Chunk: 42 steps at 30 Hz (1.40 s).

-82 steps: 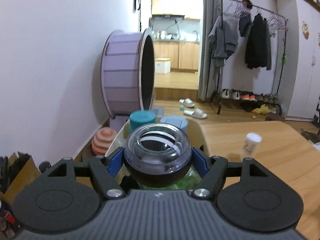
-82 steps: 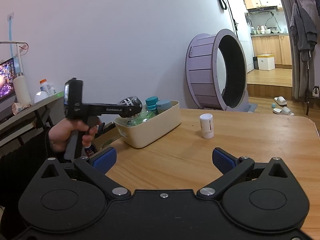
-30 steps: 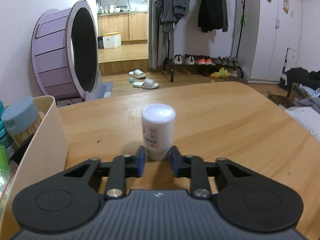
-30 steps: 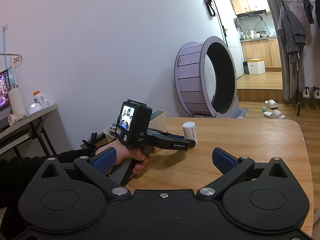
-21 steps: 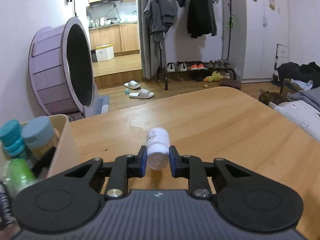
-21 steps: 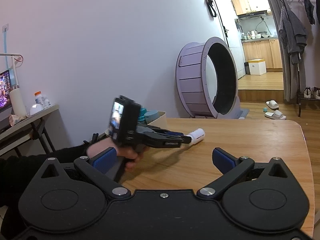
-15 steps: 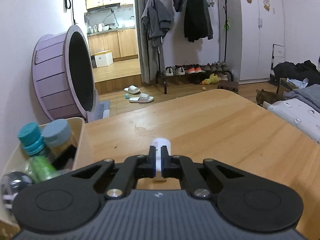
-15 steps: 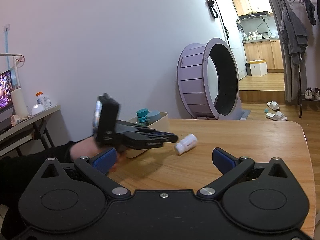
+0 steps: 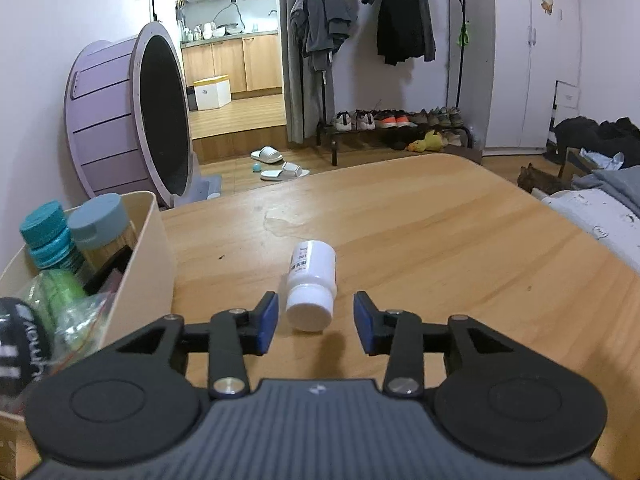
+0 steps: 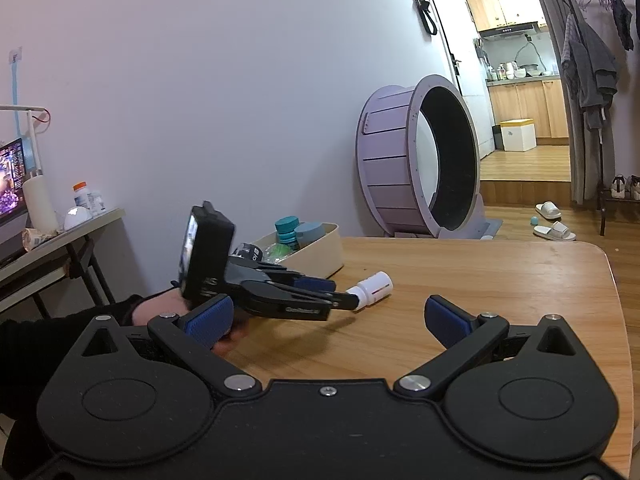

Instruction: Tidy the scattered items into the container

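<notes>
A small white bottle (image 9: 311, 280) lies on its side on the wooden table (image 9: 440, 240), cap toward me. It rests between the blue pads of my left gripper (image 9: 315, 316), whose jaws are opening; neither pad touches it. The right wrist view shows the same bottle (image 10: 370, 286) just beyond the left gripper (image 10: 344, 296), which a hand holds low over the table. The cream container (image 9: 154, 256) stands to the left with a teal-capped bottle (image 9: 44, 228), a grey-lidded jar (image 9: 96, 216) and a black ball (image 9: 16, 340) inside. My right gripper (image 10: 326, 318) is open with nothing between its fingers.
A big purple wheel (image 9: 120, 128) stands on the floor past the table's far left corner. The table's rounded far edge (image 9: 460, 158) and right edge drop to the floor. A side desk (image 10: 60, 236) with bottles is at the left in the right wrist view.
The bottle stood upright in the left jaws, tipped over, and slipped out as they shut. It now lies on the table and the left jaws have opened again. The right gripper kept still.
</notes>
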Each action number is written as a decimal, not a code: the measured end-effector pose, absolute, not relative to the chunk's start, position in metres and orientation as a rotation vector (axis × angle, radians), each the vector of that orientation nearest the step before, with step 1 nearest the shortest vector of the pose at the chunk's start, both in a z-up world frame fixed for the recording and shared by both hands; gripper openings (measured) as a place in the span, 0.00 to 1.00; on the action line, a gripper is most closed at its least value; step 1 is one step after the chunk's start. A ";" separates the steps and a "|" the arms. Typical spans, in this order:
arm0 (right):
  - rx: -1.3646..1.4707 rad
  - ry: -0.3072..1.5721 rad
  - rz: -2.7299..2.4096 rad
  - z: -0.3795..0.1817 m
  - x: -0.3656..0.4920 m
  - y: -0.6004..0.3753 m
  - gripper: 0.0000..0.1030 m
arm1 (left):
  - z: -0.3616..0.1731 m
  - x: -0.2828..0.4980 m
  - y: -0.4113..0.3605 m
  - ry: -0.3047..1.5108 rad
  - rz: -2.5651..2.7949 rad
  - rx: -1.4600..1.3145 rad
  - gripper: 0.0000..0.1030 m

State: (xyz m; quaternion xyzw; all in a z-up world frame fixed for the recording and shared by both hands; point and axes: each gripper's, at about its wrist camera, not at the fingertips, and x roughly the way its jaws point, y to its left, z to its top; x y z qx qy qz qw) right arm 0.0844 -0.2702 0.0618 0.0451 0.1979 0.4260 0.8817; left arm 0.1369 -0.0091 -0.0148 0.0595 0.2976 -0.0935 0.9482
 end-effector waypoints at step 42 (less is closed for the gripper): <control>0.084 0.421 0.901 0.060 0.083 -0.264 1.00 | -0.001 0.084 0.011 0.539 -0.196 0.118 0.43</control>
